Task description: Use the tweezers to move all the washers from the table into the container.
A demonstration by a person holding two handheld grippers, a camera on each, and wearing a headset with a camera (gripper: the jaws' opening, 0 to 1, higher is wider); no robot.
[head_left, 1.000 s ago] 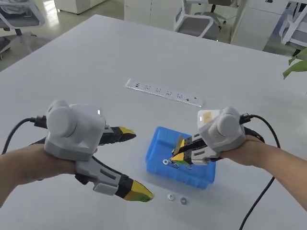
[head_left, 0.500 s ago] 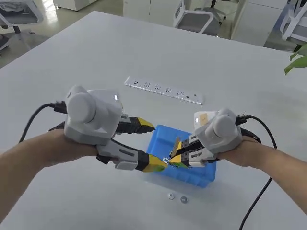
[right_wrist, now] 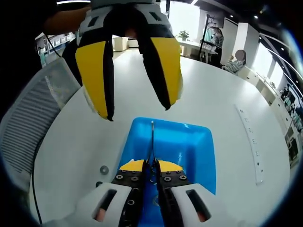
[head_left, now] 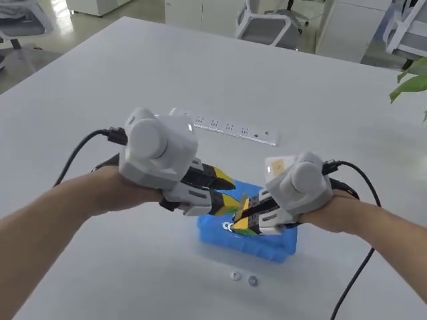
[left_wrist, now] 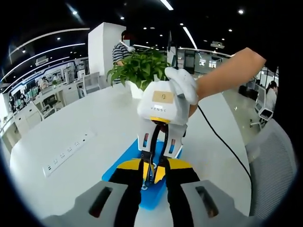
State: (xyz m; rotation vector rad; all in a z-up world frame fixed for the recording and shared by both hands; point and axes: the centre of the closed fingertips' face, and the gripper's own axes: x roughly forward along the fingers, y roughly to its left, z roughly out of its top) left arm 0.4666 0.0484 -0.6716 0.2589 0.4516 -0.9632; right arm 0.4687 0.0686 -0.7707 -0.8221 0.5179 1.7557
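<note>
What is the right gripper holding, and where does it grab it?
The right gripper holds the tweezers by their back part, with the tips pointing out over the blue container. The left gripper is open and holds nothing.

Bright, even overhead light; soft shadows on table (head_left: 300,87). Glare from ceiling lamps (left_wrist: 166,4). Fisheye warp twd edges of gripper views; bkgd slightly soft.

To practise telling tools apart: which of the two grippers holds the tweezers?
The right gripper: its jaws are shut on the tweezers above the blue container, whereas the left gripper has its jaws apart.
</note>
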